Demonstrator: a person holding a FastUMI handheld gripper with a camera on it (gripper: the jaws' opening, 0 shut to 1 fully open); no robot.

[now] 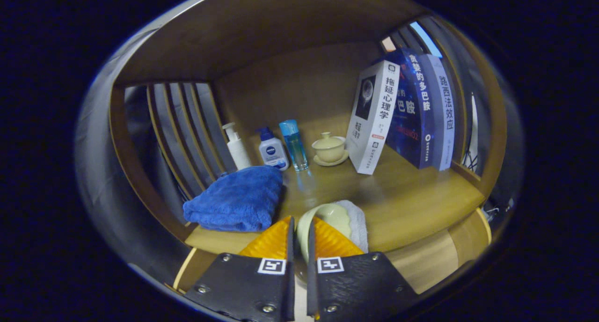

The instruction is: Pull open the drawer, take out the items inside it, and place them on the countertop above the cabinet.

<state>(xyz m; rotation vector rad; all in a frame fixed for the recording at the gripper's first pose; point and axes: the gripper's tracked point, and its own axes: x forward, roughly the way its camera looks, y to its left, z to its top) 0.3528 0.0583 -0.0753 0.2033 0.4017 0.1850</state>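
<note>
Tool (299, 228) fingers nearly closed, clamping the pale green bowl's (333, 216) rim (white cloth (358, 221) beneath), over the countertop (412, 200)

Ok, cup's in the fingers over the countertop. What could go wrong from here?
The gripper pinches only the rim of the pale green cup, so it could twist or slip as it is let go. It sits on or over a white cloth near the countertop's front edge, and may tip. The blue towel crowds the other side.
</note>
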